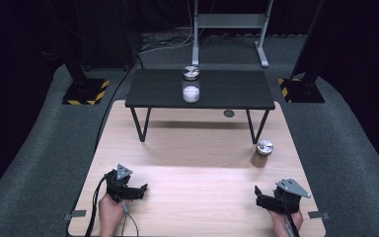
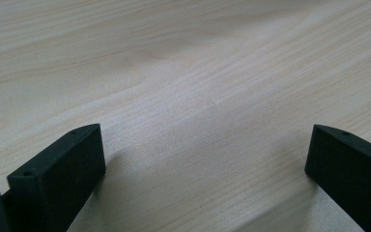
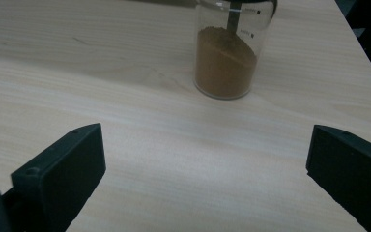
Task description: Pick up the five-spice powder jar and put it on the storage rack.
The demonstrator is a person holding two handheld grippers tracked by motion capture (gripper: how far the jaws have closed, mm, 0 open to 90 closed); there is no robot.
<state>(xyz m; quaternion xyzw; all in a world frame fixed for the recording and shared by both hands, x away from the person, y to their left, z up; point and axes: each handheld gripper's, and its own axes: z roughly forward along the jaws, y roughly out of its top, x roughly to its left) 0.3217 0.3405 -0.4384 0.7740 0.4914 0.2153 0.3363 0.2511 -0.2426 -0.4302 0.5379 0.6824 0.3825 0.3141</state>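
Note:
A glass jar of brown powder (image 1: 263,153) with a metal lid stands on the light wooden table (image 1: 192,163), right of centre. The right gripper view has this brown jar (image 3: 226,58) ahead of my right gripper (image 3: 205,145), a short way off and untouched. My right gripper (image 1: 258,194) rests low at the table's front right, open and empty. A second jar with white powder (image 1: 191,86) stands on the small black raised shelf (image 1: 227,91) at the back. Near the front left, my left gripper (image 1: 142,189) is open; between its jaws (image 2: 205,145) lies bare wood.
The black shelf stands on thin metal legs (image 1: 140,126) across the table's far half. A small grey disc (image 1: 229,113) lies on the wood by the shelf's front edge. Dark carpet, stand bases with hazard stripes (image 1: 86,92) and a metal frame (image 1: 229,29) surround the table.

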